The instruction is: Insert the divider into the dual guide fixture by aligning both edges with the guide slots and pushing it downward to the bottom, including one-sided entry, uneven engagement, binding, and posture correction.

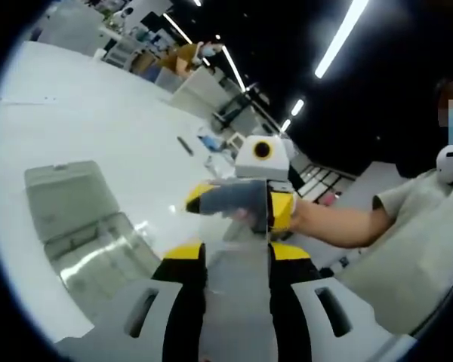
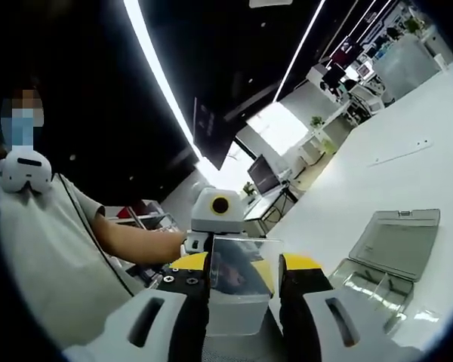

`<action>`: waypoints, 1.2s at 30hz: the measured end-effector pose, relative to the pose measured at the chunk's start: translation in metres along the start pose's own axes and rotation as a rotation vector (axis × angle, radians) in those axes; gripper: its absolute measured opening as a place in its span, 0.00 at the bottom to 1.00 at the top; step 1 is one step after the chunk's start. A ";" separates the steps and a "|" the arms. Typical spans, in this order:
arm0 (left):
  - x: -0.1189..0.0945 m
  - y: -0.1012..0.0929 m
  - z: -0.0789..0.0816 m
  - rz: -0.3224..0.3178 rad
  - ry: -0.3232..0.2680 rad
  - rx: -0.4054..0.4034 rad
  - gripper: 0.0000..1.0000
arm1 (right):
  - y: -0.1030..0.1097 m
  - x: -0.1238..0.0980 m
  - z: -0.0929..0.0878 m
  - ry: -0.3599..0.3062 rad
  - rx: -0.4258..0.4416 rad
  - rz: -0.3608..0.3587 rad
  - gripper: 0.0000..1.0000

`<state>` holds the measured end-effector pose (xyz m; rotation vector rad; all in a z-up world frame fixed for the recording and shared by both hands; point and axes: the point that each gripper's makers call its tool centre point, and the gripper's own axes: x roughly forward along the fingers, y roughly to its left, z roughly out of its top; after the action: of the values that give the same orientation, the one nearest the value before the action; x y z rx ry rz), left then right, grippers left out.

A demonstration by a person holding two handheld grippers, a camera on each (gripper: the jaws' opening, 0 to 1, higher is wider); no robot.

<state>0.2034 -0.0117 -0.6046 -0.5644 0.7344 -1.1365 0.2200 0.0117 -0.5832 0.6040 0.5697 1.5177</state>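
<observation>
In the left gripper view, the left gripper rises from the bottom with its two yellow-tipped jaws closed on the near edge of one clear plastic divider, a thin transparent sheet held in the air above the table. Across the sheet, the right gripper faces it and grips the far edge, a person's bare forearm reaching in behind it from the right.

The right gripper view gives the mirror arrangement: the right gripper has its jaws clamped on the divider, and the left gripper holds the opposite edge just beyond. So two grippers share one divider, each pinching one side, the sheet suspended between them and well clear of the table.

On the white table lies one clear hinged box with its lid swung open, set off to the side of the grippers; it is also seen in the right gripper view. Inner ribs show faintly inside the base, but their layout cannot be made out.

No writing or brand can be read on anything.

Farther off, long ceiling light strips run overhead.
</observation>
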 end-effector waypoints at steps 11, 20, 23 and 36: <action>-0.002 0.001 0.003 0.007 -0.013 -0.008 0.31 | -0.003 0.003 0.002 0.001 0.030 -0.032 0.31; -0.003 0.010 0.001 0.063 -0.010 0.027 0.35 | -0.010 0.007 0.003 0.005 0.034 -0.081 0.31; -0.003 0.016 0.001 0.109 -0.011 0.061 0.40 | -0.016 0.008 0.002 0.015 0.033 -0.115 0.31; -0.002 0.036 0.001 0.289 0.018 0.185 0.41 | -0.046 0.009 -0.001 0.013 0.073 -0.267 0.31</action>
<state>0.2253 0.0022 -0.6296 -0.2815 0.6923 -0.9284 0.2527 0.0225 -0.6151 0.5505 0.6893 1.2544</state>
